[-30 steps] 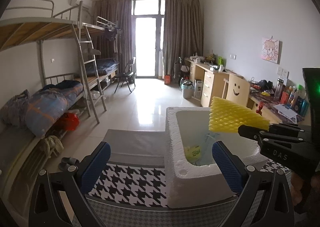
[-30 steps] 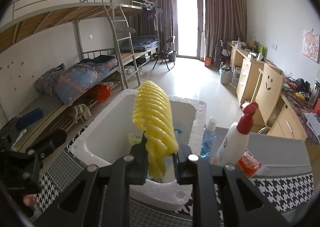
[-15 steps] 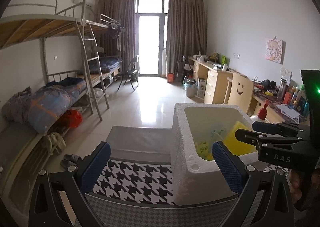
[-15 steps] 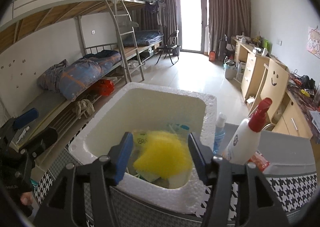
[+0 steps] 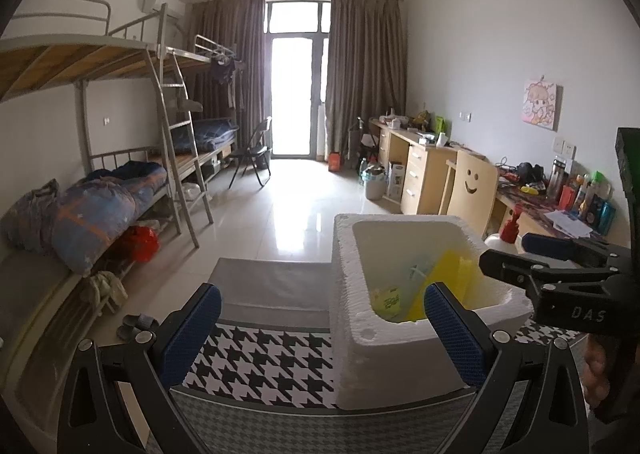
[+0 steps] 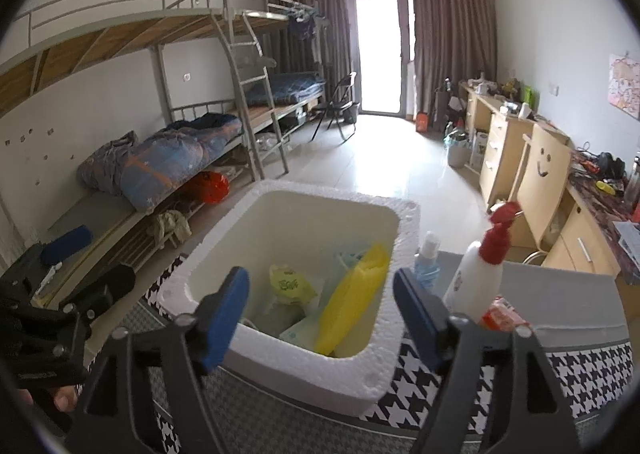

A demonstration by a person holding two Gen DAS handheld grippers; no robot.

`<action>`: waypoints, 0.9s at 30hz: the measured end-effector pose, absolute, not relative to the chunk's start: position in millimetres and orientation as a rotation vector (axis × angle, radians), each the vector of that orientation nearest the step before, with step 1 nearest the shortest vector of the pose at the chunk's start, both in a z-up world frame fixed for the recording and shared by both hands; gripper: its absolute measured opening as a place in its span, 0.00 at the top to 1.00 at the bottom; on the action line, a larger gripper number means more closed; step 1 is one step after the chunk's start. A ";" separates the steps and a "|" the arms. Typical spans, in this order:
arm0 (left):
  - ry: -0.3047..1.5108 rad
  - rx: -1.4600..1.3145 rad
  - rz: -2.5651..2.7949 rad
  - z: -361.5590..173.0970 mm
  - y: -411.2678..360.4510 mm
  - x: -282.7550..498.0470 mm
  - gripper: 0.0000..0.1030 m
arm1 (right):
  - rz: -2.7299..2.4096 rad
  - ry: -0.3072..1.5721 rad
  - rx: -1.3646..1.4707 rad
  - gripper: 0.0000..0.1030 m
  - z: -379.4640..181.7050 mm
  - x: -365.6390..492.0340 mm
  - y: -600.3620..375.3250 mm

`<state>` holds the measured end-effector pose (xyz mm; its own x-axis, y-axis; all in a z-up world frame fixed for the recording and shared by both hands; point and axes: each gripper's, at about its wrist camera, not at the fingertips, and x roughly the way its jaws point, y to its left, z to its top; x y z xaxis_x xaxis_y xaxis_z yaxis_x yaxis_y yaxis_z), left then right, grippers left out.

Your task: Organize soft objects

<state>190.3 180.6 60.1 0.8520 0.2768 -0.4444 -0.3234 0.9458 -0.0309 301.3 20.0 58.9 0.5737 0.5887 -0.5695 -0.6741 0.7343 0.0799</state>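
A white foam box [image 5: 384, 358] [image 6: 280, 358] stands on the houndstooth cloth [image 5: 272, 366]. A yellow foam sponge [image 6: 352, 302] leans inside it against the right wall, beside a yellow-green packet [image 6: 288, 286] and other soft packs; the sponge also shows in the left wrist view [image 5: 444, 282]. My right gripper [image 6: 320, 322] is open and empty, just above the box's near rim. It shows at the right in the left wrist view [image 5: 532, 254]. My left gripper [image 5: 320, 338] is open and empty, left of the box.
A white spray bottle with a red top [image 6: 484, 270], a small blue bottle [image 6: 426, 266] and a red packet [image 6: 502, 314] stand right of the box. A bunk bed [image 5: 100, 194] is at the left, desks [image 5: 424, 166] along the right wall.
My right gripper lowered the yellow sponge into the foam box, opened and let it go, then drew back. The sponge now leans inside the box. My left gripper stayed open.
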 end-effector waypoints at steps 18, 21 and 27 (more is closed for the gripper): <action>0.427 -0.082 0.289 68.7 157.6 174.4 0.01 | 0.732 0.549 -0.130 0.16 72.0 276.3 -5.2; 0.418 -0.075 0.285 71.3 153.5 170.8 0.01 | 0.731 0.542 -0.131 0.16 73.8 273.1 -7.9; 0.404 -0.067 0.272 76.1 143.6 163.4 0.01 | 0.726 0.529 -0.118 0.16 76.4 265.1 -19.2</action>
